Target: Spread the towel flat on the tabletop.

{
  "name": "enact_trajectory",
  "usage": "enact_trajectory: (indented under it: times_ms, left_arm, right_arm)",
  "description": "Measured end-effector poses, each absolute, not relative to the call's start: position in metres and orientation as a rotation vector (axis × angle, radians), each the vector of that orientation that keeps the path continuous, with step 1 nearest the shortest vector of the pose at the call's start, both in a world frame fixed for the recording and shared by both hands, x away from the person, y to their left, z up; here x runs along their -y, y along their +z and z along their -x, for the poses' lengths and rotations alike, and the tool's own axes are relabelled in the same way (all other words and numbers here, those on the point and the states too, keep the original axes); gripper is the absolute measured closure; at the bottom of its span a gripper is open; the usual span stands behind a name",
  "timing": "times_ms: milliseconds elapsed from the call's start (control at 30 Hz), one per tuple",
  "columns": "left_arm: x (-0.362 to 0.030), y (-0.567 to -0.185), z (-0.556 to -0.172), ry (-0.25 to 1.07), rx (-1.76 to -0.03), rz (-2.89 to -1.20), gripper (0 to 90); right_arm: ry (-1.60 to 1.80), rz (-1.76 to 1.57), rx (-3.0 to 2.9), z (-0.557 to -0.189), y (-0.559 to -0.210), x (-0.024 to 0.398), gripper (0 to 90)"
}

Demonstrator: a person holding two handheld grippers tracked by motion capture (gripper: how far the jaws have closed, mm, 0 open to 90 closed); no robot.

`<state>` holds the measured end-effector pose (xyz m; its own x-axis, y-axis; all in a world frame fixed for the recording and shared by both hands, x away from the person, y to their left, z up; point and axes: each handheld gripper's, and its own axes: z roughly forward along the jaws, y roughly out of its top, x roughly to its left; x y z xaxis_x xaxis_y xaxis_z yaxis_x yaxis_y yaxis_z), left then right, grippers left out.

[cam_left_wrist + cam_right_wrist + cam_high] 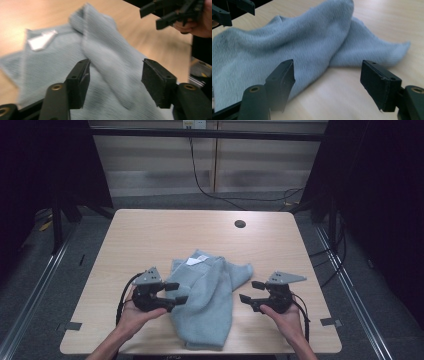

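One big wooden table (150,235) fills the middle of the high view, with rounded corners and a lot of bare top at the back and along both sides. One small dark round hole (240,224) sits near the back edge. One soft grey towel (207,295) lies crumpled on the front half of the table, and its near end comes close to the front edge. One small white tag (192,261) shows at the towel's far end. There are two grippers, one in each of the person's hands. The left gripper (176,293) is at the towel's left edge, with its jaws wide apart and holding nothing; in the left gripper view the towel (105,62) lies between and beyond them. The right gripper (251,291) is just beside the towel's right edge, over bare wood, and its jaws are also wide apart and hold nothing.
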<state>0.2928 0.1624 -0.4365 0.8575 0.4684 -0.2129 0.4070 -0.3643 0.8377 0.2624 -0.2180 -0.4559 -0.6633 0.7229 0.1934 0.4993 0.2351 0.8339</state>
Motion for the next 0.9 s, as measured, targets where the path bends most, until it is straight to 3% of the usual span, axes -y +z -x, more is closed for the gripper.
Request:
enact_trajectory:
  times_ms: [67, 100, 200, 333, 733, 900]
  left_arm:
    - [-0.163, -0.44, -0.309, 0.09, -0.691, -2.01, 47.7]
    - [-0.164, -0.445, -0.318, 0.106, -0.717, -2.009, 54.9]
    - [-0.164, -0.469, -0.339, 0.075, -0.812, -2.028, 58.2]
    - [-0.156, -0.496, -0.339, 0.064, -0.81, -2.139, 58.6]
    - [-0.142, -0.496, -0.307, -0.01, -0.685, -2.189, 56.0]
    - [-0.144, -0.497, -0.308, -0.018, -0.678, -2.181, 55.7]
  right_arm:
    - [1.404, -1.14, -2.276, -0.269, -0.454, 0.213, 27.7]
    - [1.411, -1.141, -2.28, -0.282, -0.452, 0.204, 29.1]
    - [1.421, -1.13, -2.298, -0.3, -0.451, 0.19, 29.6]
    - [1.397, -1.128, -2.335, -0.318, -0.456, 0.172, 27.4]
    - [1.335, -1.14, -2.406, -0.33, -0.477, 0.149, 23.0]
    - [1.257, -1.188, -2.439, -0.333, -0.494, 0.143, 27.5]
